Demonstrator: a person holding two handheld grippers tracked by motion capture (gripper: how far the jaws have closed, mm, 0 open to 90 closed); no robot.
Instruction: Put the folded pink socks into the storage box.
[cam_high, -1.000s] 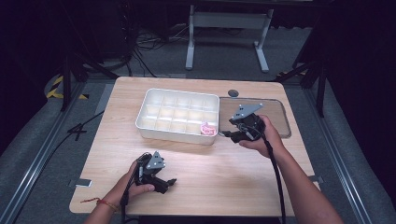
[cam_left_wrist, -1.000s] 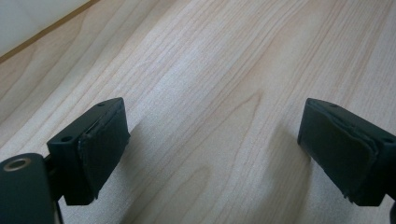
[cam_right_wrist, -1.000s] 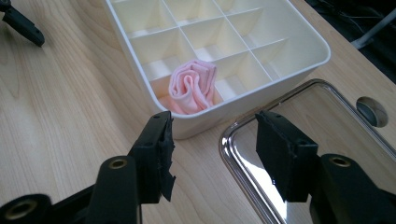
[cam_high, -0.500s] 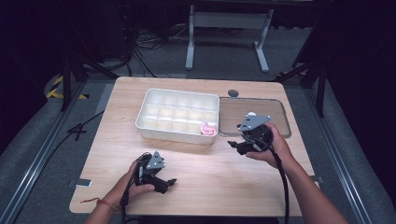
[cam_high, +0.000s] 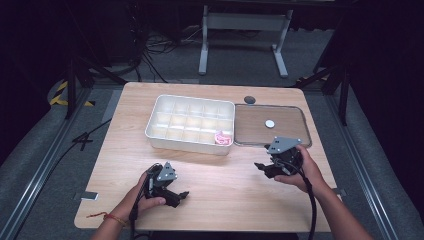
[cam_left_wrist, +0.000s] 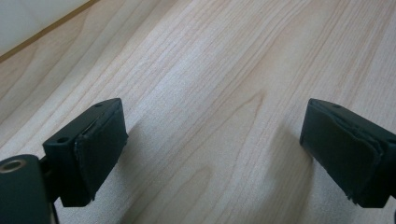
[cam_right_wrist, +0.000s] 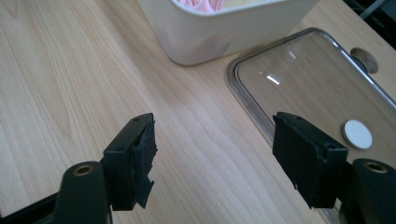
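Note:
A white compartment box (cam_high: 165, 132) stands at the table's middle, with a pink item (cam_high: 222, 137) in its near right compartment. To its right lies a clear lid (cam_high: 287, 132) flat on the wood, a white disc (cam_high: 270, 123) on it. My right gripper (cam_high: 261, 168) hovers in front of the lid, open; in the right gripper view (cam_right_wrist: 215, 154) bare wood shows between its jaws, with the box (cam_right_wrist: 224, 28) and lid (cam_right_wrist: 308, 88) ahead. My left gripper (cam_high: 181, 195) rests near the front edge, open over bare wood (cam_left_wrist: 215, 154).
A dark round grommet (cam_high: 249, 99) sits in the tabletop behind the lid. The table's front edge lies close behind both hands. Cables trail from each gripper toward the person. A metal stand (cam_high: 242, 30) is on the floor beyond the table.
The right gripper has drawn back from the box's near right corner toward the person and now sits in front of the lid. The left gripper has stayed put.

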